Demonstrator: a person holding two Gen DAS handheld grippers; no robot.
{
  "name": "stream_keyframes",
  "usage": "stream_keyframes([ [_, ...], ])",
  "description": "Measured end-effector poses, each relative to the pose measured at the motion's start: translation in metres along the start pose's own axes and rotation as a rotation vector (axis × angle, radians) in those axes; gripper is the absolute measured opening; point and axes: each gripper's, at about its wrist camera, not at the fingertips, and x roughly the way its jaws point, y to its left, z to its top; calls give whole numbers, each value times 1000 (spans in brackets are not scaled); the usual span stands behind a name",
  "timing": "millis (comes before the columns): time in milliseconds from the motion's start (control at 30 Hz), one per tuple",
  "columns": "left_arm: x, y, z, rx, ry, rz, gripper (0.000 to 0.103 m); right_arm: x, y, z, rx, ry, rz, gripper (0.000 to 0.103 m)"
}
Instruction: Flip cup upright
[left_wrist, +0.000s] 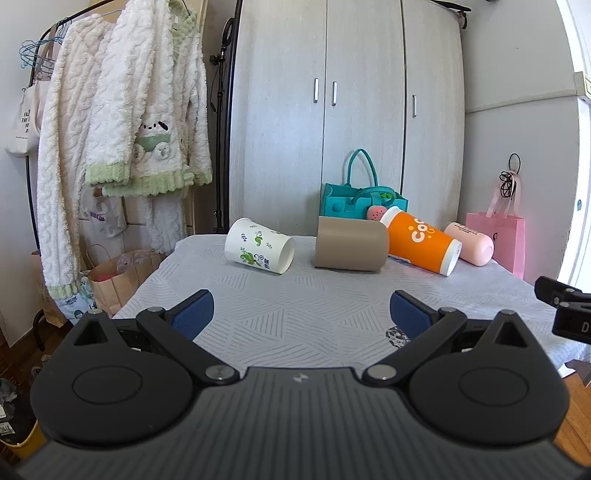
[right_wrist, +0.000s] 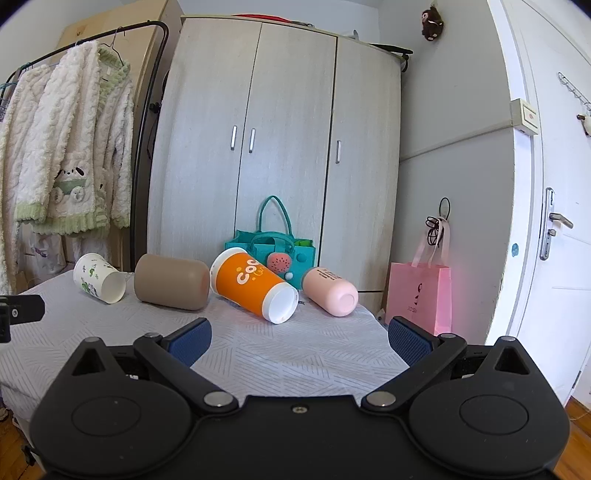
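Several cups lie on their sides in a row at the far side of the table (left_wrist: 295, 314). From left: a white paper cup with green leaf print (left_wrist: 259, 246) (right_wrist: 99, 277), a tan cup (left_wrist: 351, 244) (right_wrist: 171, 281), an orange cup with white rims (left_wrist: 421, 242) (right_wrist: 255, 290), and a pink cup (left_wrist: 469, 243) (right_wrist: 330, 291). My left gripper (left_wrist: 301, 314) is open and empty over the near part of the table, well short of the cups. My right gripper (right_wrist: 300, 339) is open and empty, near the table's right front, short of the orange and pink cups.
A teal felt bag (left_wrist: 360, 199) (right_wrist: 271, 243) stands behind the cups against a grey wardrobe (left_wrist: 347, 110). A pink paper bag (right_wrist: 421, 295) stands on the floor at the right. A clothes rack with fluffy robes (left_wrist: 122, 129) stands at the left, with paper bags below it.
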Motion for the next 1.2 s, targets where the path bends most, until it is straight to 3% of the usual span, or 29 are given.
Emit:
stream_keyframes([
  [1200,-5,12,3,-26,44,38,103,-7,-2,1,16,-2,13,103],
])
